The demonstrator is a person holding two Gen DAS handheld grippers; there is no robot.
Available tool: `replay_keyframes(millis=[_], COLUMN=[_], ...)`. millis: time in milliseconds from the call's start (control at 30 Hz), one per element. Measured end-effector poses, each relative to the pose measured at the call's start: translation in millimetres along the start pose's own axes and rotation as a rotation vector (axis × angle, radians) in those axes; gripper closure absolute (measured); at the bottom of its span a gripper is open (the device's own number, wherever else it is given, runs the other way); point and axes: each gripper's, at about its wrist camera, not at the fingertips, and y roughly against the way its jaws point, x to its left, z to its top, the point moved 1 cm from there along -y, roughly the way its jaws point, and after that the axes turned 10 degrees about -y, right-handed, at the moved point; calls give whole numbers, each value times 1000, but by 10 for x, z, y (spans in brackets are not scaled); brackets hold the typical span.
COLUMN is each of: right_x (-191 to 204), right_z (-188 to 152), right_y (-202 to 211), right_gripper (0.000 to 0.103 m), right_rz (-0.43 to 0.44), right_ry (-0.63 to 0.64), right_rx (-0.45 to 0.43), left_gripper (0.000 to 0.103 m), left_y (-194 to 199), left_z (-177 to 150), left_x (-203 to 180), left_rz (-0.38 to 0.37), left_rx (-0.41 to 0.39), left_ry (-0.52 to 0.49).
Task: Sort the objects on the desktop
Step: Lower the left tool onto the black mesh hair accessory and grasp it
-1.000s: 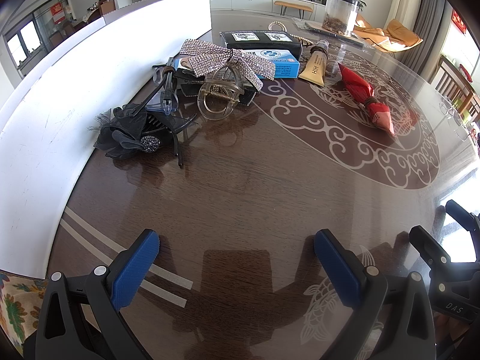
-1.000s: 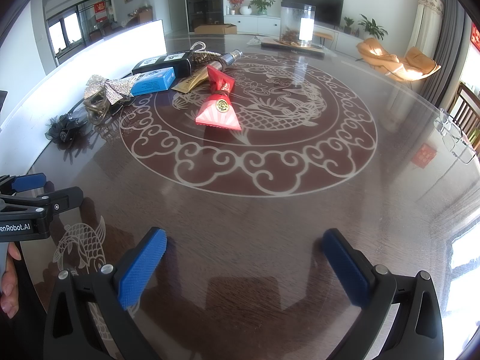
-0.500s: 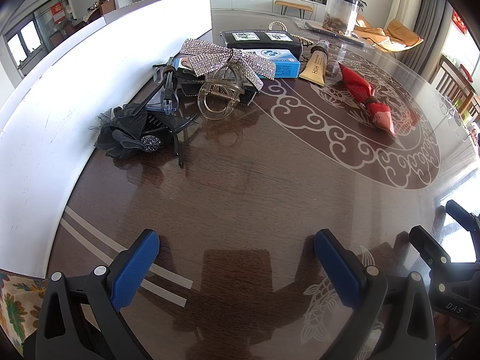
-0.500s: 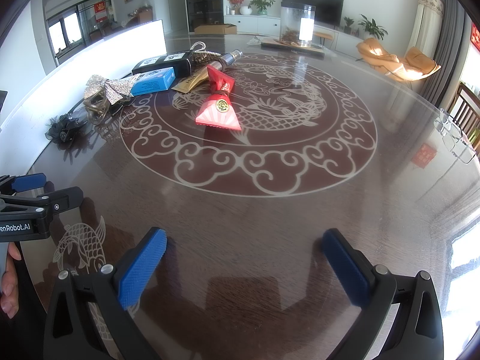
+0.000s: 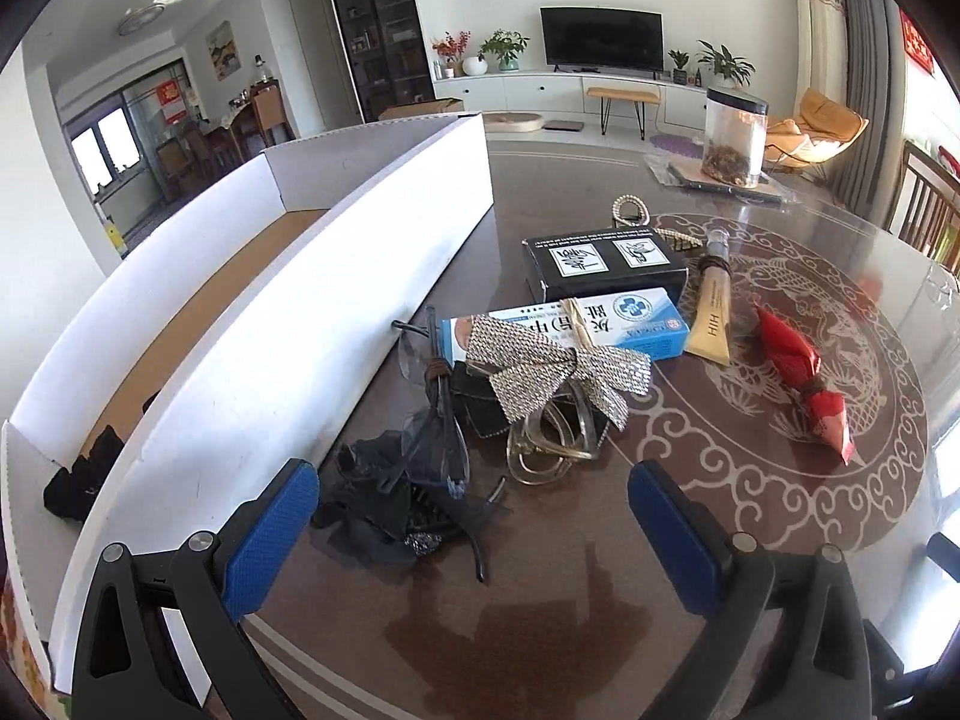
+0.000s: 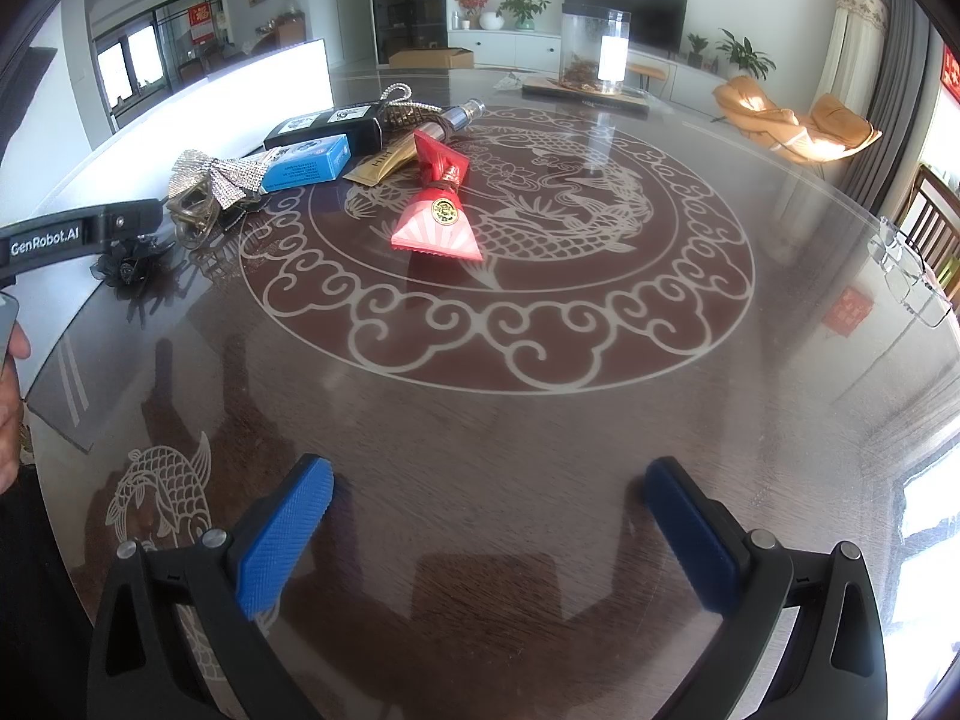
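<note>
My left gripper (image 5: 474,504) is open, just short of a black fabric hair flower (image 5: 384,504) and clear glasses (image 5: 435,438). Behind them lie a clear claw clip (image 5: 549,444), a silver rhinestone bow (image 5: 558,369), a blue box (image 5: 630,318), a black box (image 5: 600,264), a gold tube (image 5: 711,312) and a red fan-shaped packet (image 5: 804,384). A long white box (image 5: 288,324) stands at the left, with a dark item (image 5: 81,474) inside. My right gripper (image 6: 486,516) is open over bare table, far from the red packet (image 6: 441,210).
The round glass-topped table (image 6: 540,420) has a dragon pattern. A clear jar (image 5: 735,138) stands at the far side. Spare glasses (image 6: 906,270) lie near the right edge. The left gripper's body (image 6: 72,234) and a hand (image 6: 9,408) show at the right view's left edge.
My left gripper rose and moved forward toward the pile, so the white box's inside now shows. The right gripper shifted only slightly. Both stayed open.
</note>
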Motion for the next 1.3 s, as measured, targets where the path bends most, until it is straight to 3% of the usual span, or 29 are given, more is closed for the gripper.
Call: replay_keyframes(millis=[133, 267, 433, 533, 600, 667, 733, 833, 900, 967, 1033, 1100, 1300], right_x=[-1, -1, 0, -1, -1, 0, 0, 0, 0, 0, 1, 1, 2], right_z=[-2, -1, 0, -1, -1, 0, 0, 0, 1, 1, 1, 1, 2], right_y=[1, 1, 1, -1, 1, -1, 1, 1, 0, 1, 1, 1, 1], right_gripper=[0, 0, 0, 0, 0, 0, 0, 0, 0, 0, 0, 0, 0], right_rz=[0, 0, 0, 0, 0, 0, 0, 0, 0, 0, 0, 0, 0], right_ry=[0, 0, 0, 0, 0, 0, 0, 0, 0, 0, 0, 0, 0], right_rx=[0, 0, 0, 0, 0, 0, 0, 0, 0, 0, 0, 0, 0], left_gripper=[0, 0, 0, 0, 0, 0, 0, 0, 0, 0, 0, 0, 0], left_y=[-405, -547, -454, -268, -63, 158, 237, 29, -153, -321, -418, -420, -309], left_z=[103, 43, -117, -235, -286, -289, -277, -230, -251, -323, -360, -350, -348], left_x=[104, 146, -297, -502, -595, -583, -481, -245, -79, 26, 42, -53, -342], left_rz=[-47, -163, -68, -201, -185, -102, -54, -14, -43, -120, -175, -161, -214], left_rx=[70, 56, 43, 63, 18, -62, -89, -12, 60, 132, 174, 181, 138], left_ry=[32, 95, -167, -222, -241, -220, -169, -76, 3, 73, 97, 49, -37])
